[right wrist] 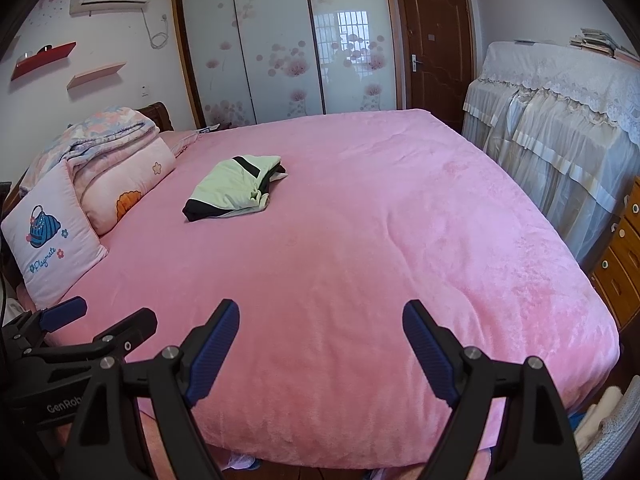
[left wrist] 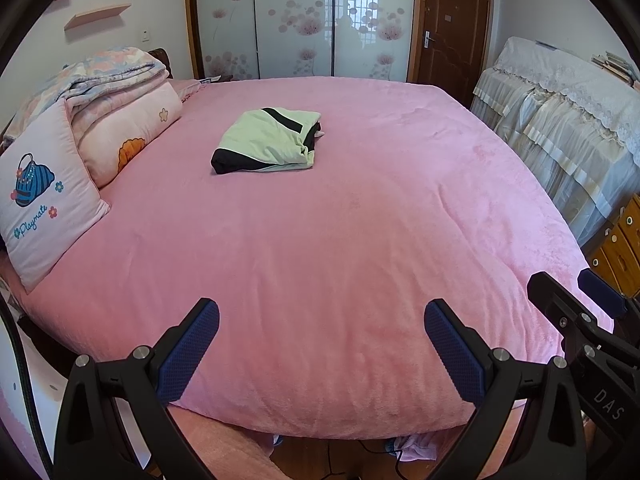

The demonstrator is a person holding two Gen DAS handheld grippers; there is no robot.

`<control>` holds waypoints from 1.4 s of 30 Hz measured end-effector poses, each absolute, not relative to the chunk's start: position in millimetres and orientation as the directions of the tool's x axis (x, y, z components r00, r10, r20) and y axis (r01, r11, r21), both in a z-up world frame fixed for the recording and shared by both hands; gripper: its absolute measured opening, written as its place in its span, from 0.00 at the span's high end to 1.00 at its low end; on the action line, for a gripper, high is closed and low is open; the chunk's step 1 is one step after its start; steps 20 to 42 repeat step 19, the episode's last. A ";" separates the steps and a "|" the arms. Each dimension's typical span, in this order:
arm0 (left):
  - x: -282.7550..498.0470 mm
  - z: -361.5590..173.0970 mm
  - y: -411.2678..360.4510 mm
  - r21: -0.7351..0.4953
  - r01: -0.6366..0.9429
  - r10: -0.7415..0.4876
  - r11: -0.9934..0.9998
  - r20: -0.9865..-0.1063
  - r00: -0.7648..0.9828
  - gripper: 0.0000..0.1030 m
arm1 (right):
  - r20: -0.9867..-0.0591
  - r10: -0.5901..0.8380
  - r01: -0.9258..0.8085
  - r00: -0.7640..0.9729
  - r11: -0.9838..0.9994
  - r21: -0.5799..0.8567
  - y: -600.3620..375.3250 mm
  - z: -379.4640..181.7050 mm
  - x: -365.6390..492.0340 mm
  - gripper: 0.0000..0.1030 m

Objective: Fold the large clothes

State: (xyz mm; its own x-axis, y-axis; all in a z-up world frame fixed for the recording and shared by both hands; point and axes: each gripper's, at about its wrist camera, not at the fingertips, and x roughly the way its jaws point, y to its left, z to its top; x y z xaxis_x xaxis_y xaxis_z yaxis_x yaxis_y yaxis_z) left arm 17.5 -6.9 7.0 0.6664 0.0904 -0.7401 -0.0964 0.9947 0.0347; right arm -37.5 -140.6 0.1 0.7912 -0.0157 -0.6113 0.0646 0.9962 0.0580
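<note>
- Left wrist view, far left: a pillow (left wrist: 44, 196) with a blue bag print leans at the head of the bed (left wrist: 320, 260), and folded quilts (left wrist: 116, 92) are stacked just behind it.
- Further right, the garment (left wrist: 268, 142), pale green with black panels, lies folded into a compact bundle on the pink bedspread, toward the head end and well apart from both tools.
- At the bottom of that view, the left hand-held gripper (left wrist: 322, 328) hovers over the foot edge of the bed, its blue-padded fingers (left wrist: 192, 348) spread wide and grasping nothing.
- At the right edge, the right hand-held gripper (left wrist: 568, 292) shows just beside it, also over the foot of the bed.
- Right wrist view, lower left: the left tool appears again, near the pillow (right wrist: 48, 248).
- The garment (right wrist: 234, 188) sits left of centre on the bed (right wrist: 380, 240), touching nothing but the bedspread.
- Bottom centre, the right hand-held gripper (right wrist: 322, 320) is released, fingers (right wrist: 430, 354) wide apart with only bedspread between them.
- Behind the bed stand a wardrobe (right wrist: 276, 44) with flowered sliding doors and a brown door (right wrist: 436, 48); a lace-draped cabinet (right wrist: 560, 120) stands along the right side.
</note>
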 end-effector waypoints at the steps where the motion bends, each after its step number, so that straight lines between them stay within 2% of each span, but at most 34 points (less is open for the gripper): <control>1: 17.8 6.8 -7.2 0.037 -0.096 0.092 0.995 -0.741 0.665 0.01 | -0.613 -0.017 0.065 0.790 0.996 0.057 -140.4 -0.1 -36.8 0.18; 42: 28.8 4.2 -10.3 0.038 -0.108 0.099 0.993 -0.758 0.645 0.01 | -0.620 -0.001 0.045 0.784 0.997 0.055 -138.8 -0.8 -23.9 0.18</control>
